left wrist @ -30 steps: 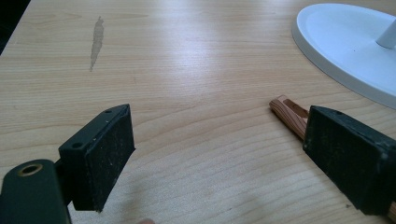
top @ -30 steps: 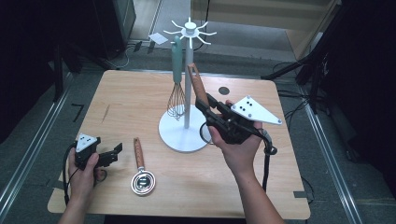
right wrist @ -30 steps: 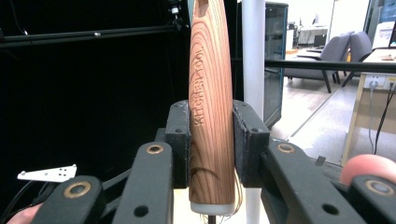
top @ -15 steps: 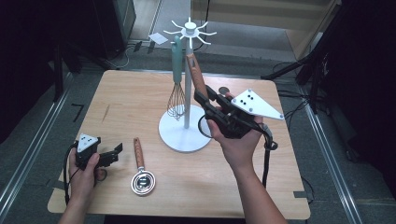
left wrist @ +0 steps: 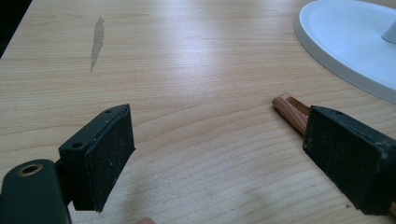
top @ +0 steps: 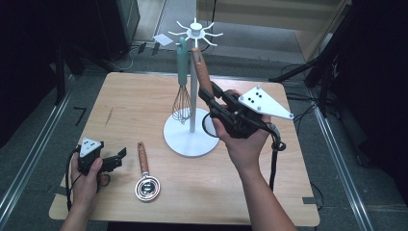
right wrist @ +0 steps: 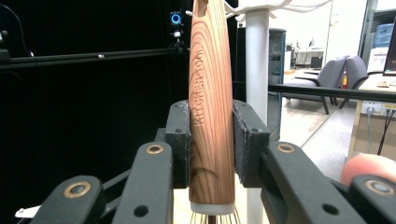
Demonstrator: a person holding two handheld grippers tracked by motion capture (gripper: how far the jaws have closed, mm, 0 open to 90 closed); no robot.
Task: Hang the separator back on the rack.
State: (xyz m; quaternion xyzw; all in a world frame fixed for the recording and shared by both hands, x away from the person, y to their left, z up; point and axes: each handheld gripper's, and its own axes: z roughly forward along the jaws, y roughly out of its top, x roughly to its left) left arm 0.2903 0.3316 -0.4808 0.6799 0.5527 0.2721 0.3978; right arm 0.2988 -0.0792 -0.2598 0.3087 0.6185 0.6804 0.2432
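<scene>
Right gripper view: the right gripper's fingers pinch a wooden-handled whisk, raised beside the white rack's pole just below its hooks. Next, likely, its handle hole must meet a hook. At the tabletop's near left, the left gripper rests, fingers spread.

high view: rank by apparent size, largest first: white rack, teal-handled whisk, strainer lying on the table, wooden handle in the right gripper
1. white rack, tallest, widest base.
2. teal-handled whisk.
3. and 4. unsure: strainer and wooden handle look alike in length; the handle is raised toward the camera in the right gripper and partly covered.
</scene>
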